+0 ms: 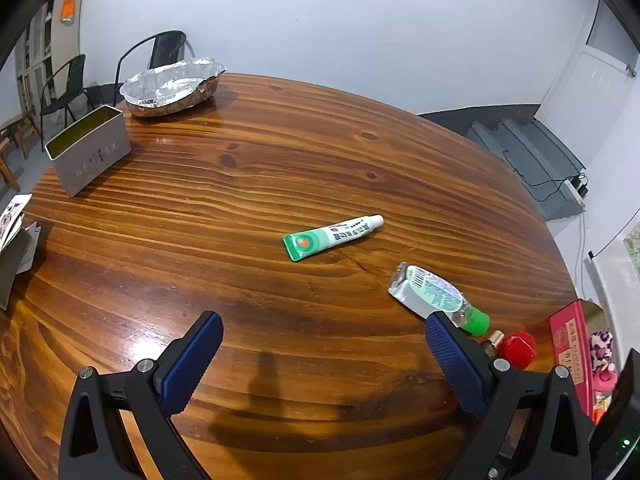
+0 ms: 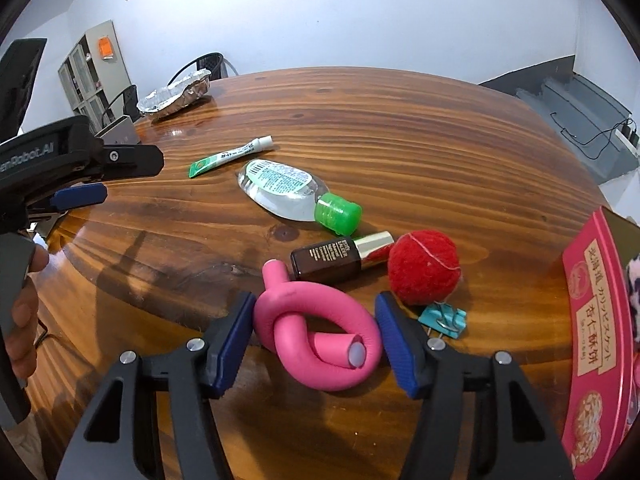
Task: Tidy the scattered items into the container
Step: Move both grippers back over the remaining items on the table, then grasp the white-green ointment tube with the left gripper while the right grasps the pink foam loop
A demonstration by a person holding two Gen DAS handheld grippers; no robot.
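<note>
Straddling a knotted pink foam roller (image 2: 320, 336) with both blue pads, right tool (image 2: 316, 336) part open, pads (image 2: 232, 344) just beside the roller's sides, firm contact not certain. Lying on the wooden bench (image 2: 400, 140) at 12 o'clock from the roller: a small brown bottle (image 2: 326, 260) with a gold cap, on its side, touching the roller's upper loop. At 1 o'clock, a red ball (image 2: 424, 266), with a teal binder clip (image 2: 444, 320) just below it, close to the right pad. Farther up the bench, a clear bottle (image 2: 284, 192) with a green cap lying flat, and beyond it at 11 o'clock a green and white tube (image 2: 230, 156). At 3 o'clock, a pink box (image 2: 592, 328) with printed lettering at the bench edge. Hovering over bare wood, left tool (image 1: 324, 344) wide open and holding nothing, seen from the side at 9 o'clock in the right wrist view. From the left wrist view: tube (image 1: 332, 236) at 12 o'clock, well apart from the pads; clear bottle (image 1: 432, 292) at 1 o'clock, its green cap just beside the right pad. Far off at 10 o'clock, an open grey tin (image 1: 88, 152), and behind it a foil-lined dish (image 1: 172, 88) near the bench's far edge. Black chairs (image 1: 160, 48) past the bench.
</note>
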